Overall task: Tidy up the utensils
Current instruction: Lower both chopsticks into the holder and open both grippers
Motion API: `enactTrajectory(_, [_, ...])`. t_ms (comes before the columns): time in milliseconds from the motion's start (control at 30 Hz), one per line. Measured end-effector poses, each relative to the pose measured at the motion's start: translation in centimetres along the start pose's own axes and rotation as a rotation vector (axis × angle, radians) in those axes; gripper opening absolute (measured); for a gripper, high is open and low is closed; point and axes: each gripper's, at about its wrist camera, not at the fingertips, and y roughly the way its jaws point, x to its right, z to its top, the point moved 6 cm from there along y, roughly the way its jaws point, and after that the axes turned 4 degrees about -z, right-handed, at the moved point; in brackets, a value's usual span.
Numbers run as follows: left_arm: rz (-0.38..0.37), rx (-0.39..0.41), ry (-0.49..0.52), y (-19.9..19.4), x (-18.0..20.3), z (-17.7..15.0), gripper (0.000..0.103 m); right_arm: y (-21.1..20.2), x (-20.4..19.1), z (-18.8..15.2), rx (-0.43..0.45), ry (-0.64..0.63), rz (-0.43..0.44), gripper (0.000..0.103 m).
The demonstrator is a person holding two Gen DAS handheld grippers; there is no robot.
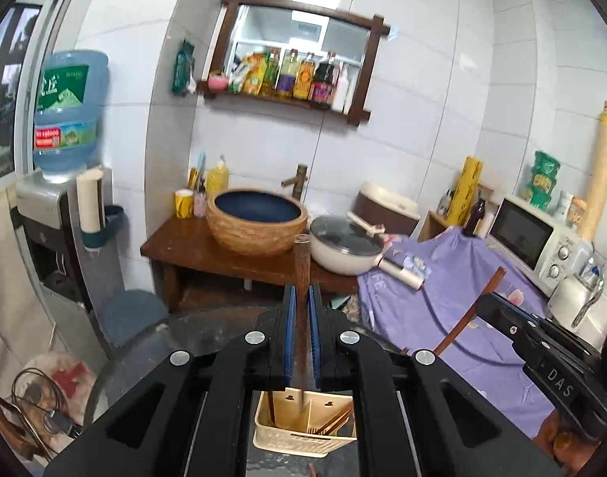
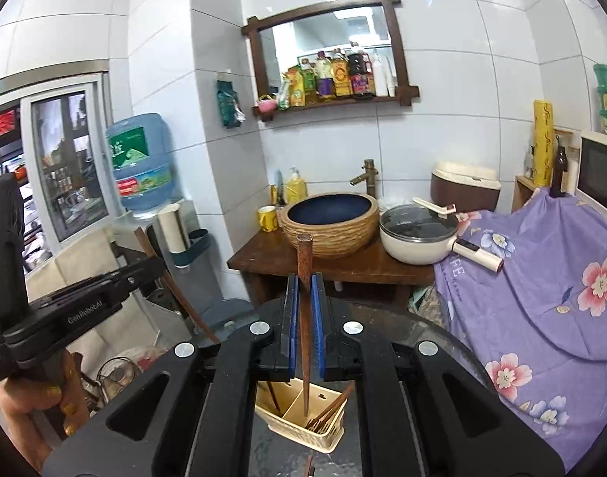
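My left gripper (image 1: 302, 298) is shut on a brown wooden chopstick (image 1: 302, 262), held upright, its lower end over a cream utensil basket (image 1: 295, 435) below. My right gripper (image 2: 304, 290) is shut on another brown wooden chopstick (image 2: 304, 262), its lower end inside the cream basket (image 2: 299, 423). The basket has compartments and holds several wooden chopsticks (image 2: 327, 409). The right gripper (image 1: 482, 302) shows at the right of the left wrist view with its chopstick (image 1: 472, 312). The left gripper (image 2: 152, 270) shows at the left of the right wrist view.
The basket stands on a dark round glass table (image 2: 454, 342). Behind are a wooden stand with a basin (image 1: 256, 218), a lidded white pot (image 1: 345, 244), a purple floral cloth (image 2: 542, 298), a microwave (image 1: 538, 238) and a water dispenser (image 1: 65, 119).
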Motion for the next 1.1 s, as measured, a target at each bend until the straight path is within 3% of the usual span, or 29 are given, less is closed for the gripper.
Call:
enactTrajectory(367, [0.05,-0.126,0.03,5.8,-1.8,-8.3,0.007,5.9,2.0,-8.0,-0.1,0.062,-0.017,0.008])
enactTrajectory(600, [0.057,-0.198,0.031,8.1,-2.7,-11.9,0.007,7.4,3.0,-10.5,-0.143,0.093,-0.027,0.008])
enactTrajectory(800, [0.088,-0.199,0.058,8.7,-3.0,-13.1,0.007,7.9,3.5,-11.6,-0.162,0.089,-0.039,0.008])
enactTrajectory(1100, [0.069,-0.189,0.063,8.0,-2.5,-12.9,0.01,7.8,4.1,-12.2,-0.159,0.093,-0.041,0.008])
